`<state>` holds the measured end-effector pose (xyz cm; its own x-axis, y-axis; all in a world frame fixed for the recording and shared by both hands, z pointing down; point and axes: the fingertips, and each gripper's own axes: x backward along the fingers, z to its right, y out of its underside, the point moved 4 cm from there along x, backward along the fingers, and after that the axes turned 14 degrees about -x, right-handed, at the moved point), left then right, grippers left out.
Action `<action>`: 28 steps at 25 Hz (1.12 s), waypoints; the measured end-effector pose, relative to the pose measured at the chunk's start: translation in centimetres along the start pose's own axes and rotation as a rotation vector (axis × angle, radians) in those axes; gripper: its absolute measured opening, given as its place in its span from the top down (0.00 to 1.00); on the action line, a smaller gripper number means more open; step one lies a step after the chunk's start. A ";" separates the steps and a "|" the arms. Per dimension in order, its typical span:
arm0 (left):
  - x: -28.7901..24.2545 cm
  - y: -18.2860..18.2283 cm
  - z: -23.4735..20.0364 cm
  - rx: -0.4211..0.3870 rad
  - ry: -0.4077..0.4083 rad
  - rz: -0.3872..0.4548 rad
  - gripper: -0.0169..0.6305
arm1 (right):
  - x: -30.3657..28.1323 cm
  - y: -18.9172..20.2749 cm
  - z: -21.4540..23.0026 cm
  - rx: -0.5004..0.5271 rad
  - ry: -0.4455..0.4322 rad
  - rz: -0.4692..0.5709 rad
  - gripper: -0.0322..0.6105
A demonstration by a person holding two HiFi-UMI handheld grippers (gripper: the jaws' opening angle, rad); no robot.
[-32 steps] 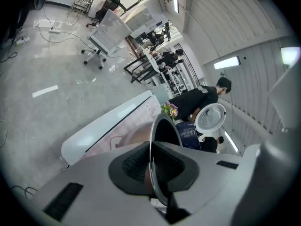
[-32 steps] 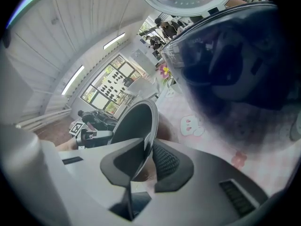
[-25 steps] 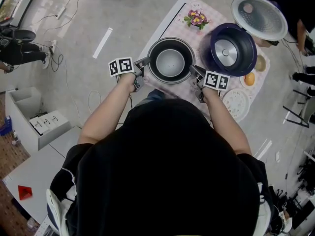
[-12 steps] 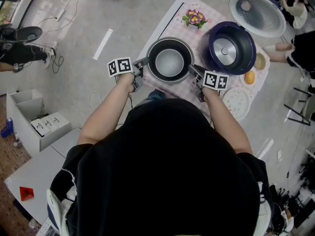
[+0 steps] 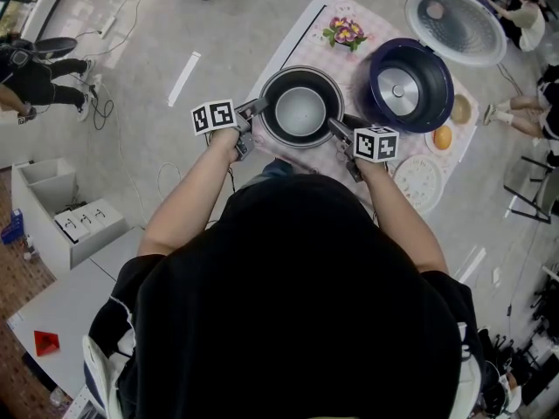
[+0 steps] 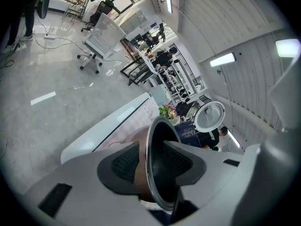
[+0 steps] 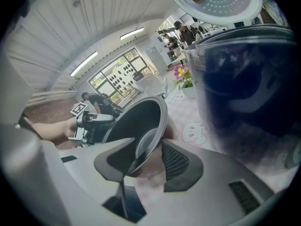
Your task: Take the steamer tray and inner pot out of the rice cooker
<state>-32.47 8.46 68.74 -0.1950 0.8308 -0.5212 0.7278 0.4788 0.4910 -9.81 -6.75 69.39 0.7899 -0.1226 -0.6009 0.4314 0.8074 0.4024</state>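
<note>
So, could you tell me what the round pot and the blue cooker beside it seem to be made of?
Round dark-lined inner pot: probably metal; bright polished rim, matte dark coating inside, coppery outer wall. Dark blue rice cooker body: likely glossy plastic, judging by its sheen.

bright even overhead light; fisheye warp at edges; near rice cooker (image 7: 244, 79) blurred.

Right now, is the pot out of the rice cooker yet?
Nearly done. The inner pot sits on the table, outside the open rice cooker. A white holed disc, probably the steamer tray, lies nearby. The left gripper and right gripper have just been opening their jaws around the pot's rim; only pulling away seems left.
</note>
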 end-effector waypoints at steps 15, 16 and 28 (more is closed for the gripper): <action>1.0 -6.7 4.8 -0.338 -0.102 0.086 0.64 | 3.8 -3.7 -2.5 0.134 0.031 0.111 0.62; 0.8 -7.1 5.5 -0.366 -0.104 0.085 0.63 | 4.3 -4.2 -2.8 0.140 0.029 0.131 0.62; -3.2 -11.3 15.7 -0.613 0.031 0.084 0.59 | 12.8 -8.7 -2.9 0.157 0.112 0.349 0.58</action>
<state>-29.78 -4.02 53.91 -0.1797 0.8761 -0.4474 0.2327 0.4797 0.8460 -4.72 -13.66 56.21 0.8522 0.2141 -0.4775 0.2138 0.6903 0.6912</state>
